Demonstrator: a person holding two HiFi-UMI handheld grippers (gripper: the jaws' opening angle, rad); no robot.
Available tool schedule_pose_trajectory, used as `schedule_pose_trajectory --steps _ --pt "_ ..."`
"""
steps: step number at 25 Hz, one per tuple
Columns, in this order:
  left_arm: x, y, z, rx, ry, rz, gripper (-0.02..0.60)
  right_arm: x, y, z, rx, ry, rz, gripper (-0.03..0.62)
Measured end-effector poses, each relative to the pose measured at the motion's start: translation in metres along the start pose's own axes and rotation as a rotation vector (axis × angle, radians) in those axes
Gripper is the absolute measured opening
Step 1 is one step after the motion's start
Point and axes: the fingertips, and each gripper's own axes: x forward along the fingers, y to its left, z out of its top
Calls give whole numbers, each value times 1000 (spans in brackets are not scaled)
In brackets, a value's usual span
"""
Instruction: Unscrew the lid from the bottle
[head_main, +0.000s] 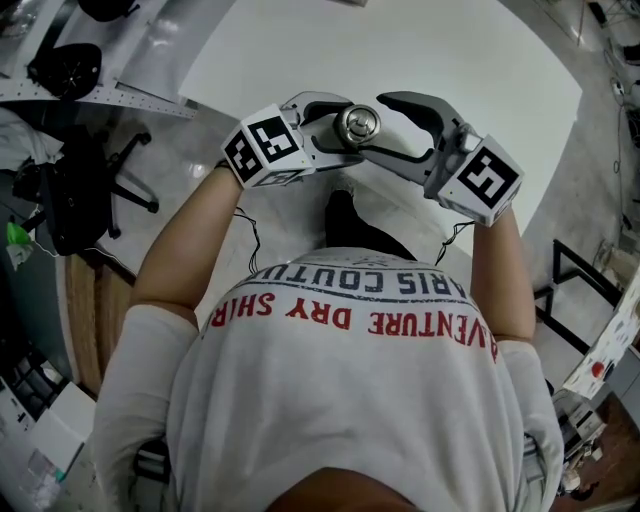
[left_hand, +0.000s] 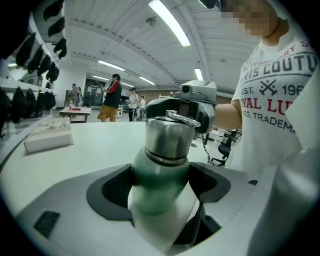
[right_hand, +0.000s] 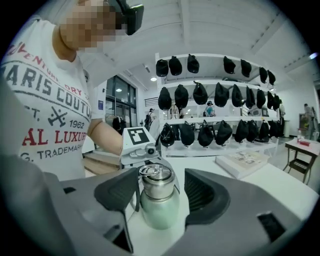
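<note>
A pale green bottle with a steel lid and a wire ring on top stands upright over the white table. My left gripper is shut on the bottle's body, both pads pressing its sides. My right gripper faces it from the other side, its jaws standing at either side of the lid with a gap showing, so it is open. From above, the lid shines between the left gripper and the right gripper.
A book lies on the table beyond the bottle. Shelves of black caps line the far wall. A black office chair stands on the floor to my left. People stand far off in the room.
</note>
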Motion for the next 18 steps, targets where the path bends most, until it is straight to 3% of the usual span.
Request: schedule_pose_trajectory --steps 10,18 --pt "-1 5 1 -161 -65 278 353 7 8 -12 50 -35 -240 282" --pt "-2 5 1 -228 -114 409 353 12 -3 -12 96 -38 -452 281"
